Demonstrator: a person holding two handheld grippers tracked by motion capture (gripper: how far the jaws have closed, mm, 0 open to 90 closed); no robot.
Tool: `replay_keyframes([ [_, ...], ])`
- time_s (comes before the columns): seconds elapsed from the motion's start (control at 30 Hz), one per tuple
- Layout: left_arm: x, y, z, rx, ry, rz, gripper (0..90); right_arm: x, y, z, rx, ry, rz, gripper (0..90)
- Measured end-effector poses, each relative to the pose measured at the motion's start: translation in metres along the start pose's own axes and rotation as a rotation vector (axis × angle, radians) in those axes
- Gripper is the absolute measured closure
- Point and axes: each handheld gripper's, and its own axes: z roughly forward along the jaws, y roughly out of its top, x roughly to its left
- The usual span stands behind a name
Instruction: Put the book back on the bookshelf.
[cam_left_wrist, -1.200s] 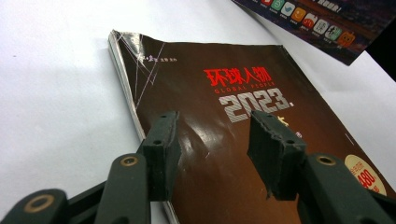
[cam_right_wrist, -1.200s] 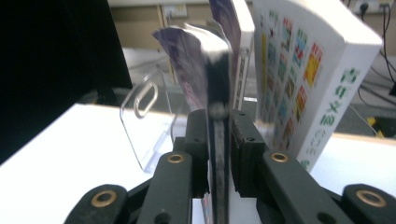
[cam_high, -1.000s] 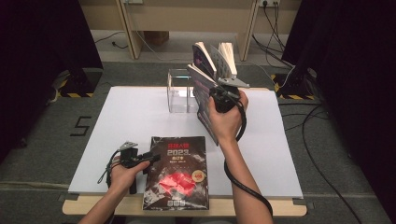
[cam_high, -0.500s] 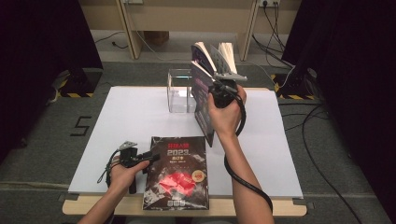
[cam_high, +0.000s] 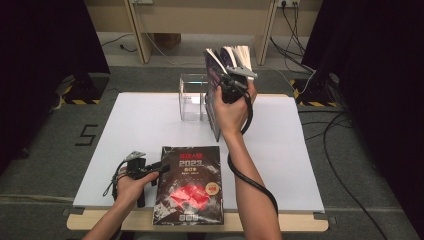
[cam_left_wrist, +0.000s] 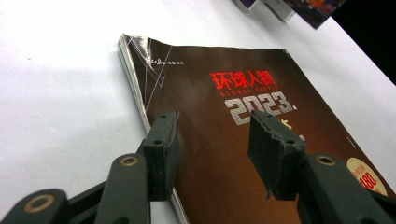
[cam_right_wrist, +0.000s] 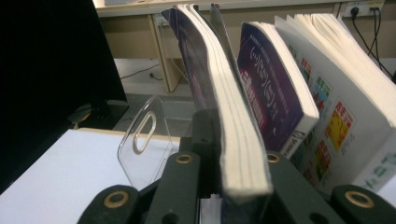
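A thick book with a dark purple cover (cam_high: 214, 120) (cam_right_wrist: 233, 121) stands nearly upright above the back of the white table top. My right gripper (cam_high: 225, 84) (cam_right_wrist: 224, 154) is shut on its lower edge, and its jaws have just been closing on it. A dark magazine with red lettering and "2023" (cam_high: 189, 185) (cam_left_wrist: 261, 93) lies flat at the table's front edge. My left gripper (cam_high: 152, 169) (cam_left_wrist: 215, 140) rests low at that magazine's left edge, open. One jaw is by the edge, the other over the cover.
A clear acrylic holder (cam_high: 192, 97) (cam_right_wrist: 144, 140) stands at the back middle of the white table top (cam_high: 300, 150). More books (cam_high: 240, 54) (cam_right_wrist: 275, 88) lean just right of the held one, their bases hidden. Cables lie on the floor at the right.
My right hand has lifted the book a little and carried it left towards the clear holder, turning it more upright. The left gripper and the flat magazine have stayed put.
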Motion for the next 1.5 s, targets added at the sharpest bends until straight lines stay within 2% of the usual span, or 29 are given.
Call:
replay_keyframes([
  [0.27,0.0,0.0,0.0,0.003,0.001,0.0,52.3,-0.003,0.008,0.008,-0.04,-0.033,0.035,84.3],
  [0.47,0.0,-0.001,0.001,0.004,-0.002,0.001,52.3,-0.003,0.007,0.02,-0.06,-0.054,0.051,84.3],
  [0.73,0.001,-0.002,0.001,0.005,-0.004,-0.002,52.3,0.004,-0.002,0.036,-0.058,-0.083,0.028,84.2],
  [1.0,0.002,-0.002,0.0,0.005,-0.005,0.0,52.3,0.008,-0.017,0.05,-0.017,-0.091,0.017,84.1],
  [1.17,0.002,-0.002,0.001,0.006,-0.006,-0.001,52.3,0.007,-0.02,0.048,-0.018,-0.094,0.004,83.3],
  [1.27,0.001,-0.003,0.001,0.007,-0.006,-0.002,52.3,0.006,-0.022,0.044,-0.003,-0.076,0.0,80.3],
  [1.3,0.001,-0.003,0.001,0.007,-0.006,-0.003,52.3,0.004,-0.021,0.039,-0.007,-0.057,0.003,78.9],
  [1.37,0.001,-0.003,0.001,0.007,-0.007,-0.004,52.3,0.003,-0.02,0.037,-0.01,-0.057,0.0,78.3],
  [1.5,0.001,-0.003,0.001,0.008,-0.007,-0.004,52.3,-0.002,-0.015,0.027,-0.016,-0.031,0.03,77.2],
])
